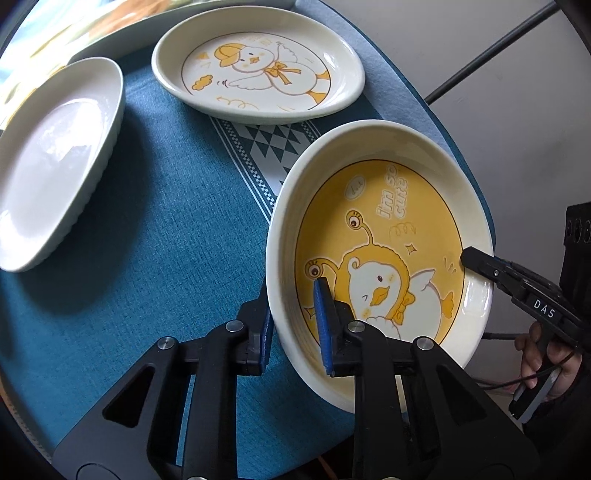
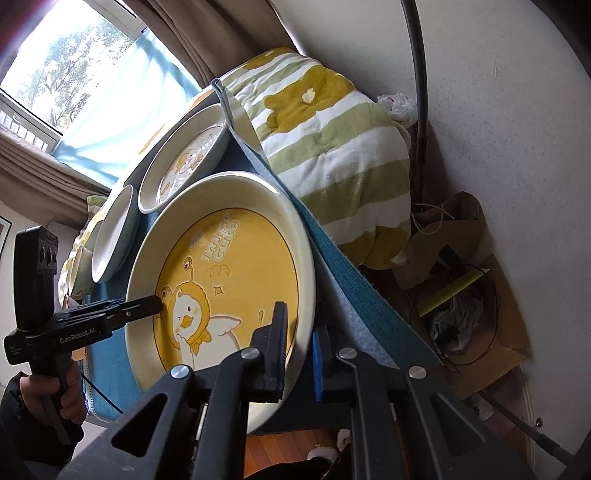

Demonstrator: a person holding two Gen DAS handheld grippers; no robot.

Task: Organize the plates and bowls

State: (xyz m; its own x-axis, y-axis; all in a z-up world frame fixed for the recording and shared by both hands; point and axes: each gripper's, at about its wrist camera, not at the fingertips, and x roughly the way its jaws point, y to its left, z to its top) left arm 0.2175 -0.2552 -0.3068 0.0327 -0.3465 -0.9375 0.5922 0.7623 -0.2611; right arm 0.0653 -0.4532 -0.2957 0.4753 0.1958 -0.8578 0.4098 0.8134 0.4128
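Observation:
A deep cream bowl with a yellow duck picture [image 1: 388,229] sits at the right edge of the blue tablecloth [image 1: 166,240]. My left gripper [image 1: 291,325] is shut on its left rim, one pad outside the wall and one inside. My right gripper [image 2: 299,354] is shut on the opposite rim of the same bowl [image 2: 229,258], again with a pad on each side. Each view shows the other gripper across the bowl: the right one [image 1: 480,266] and the left one [image 2: 147,306]. A white plate with a duck drawing [image 1: 258,70] lies behind the bowl.
A plain white ribbed dish [image 1: 55,158] lies on the left of the cloth, and a larger pale dish [image 1: 147,29] at the back. Beyond the table edge [image 2: 351,277] lie a striped quilt [image 2: 332,147] and cardboard clutter [image 2: 461,258] on the floor. A person's hand [image 1: 546,354] holds the right gripper.

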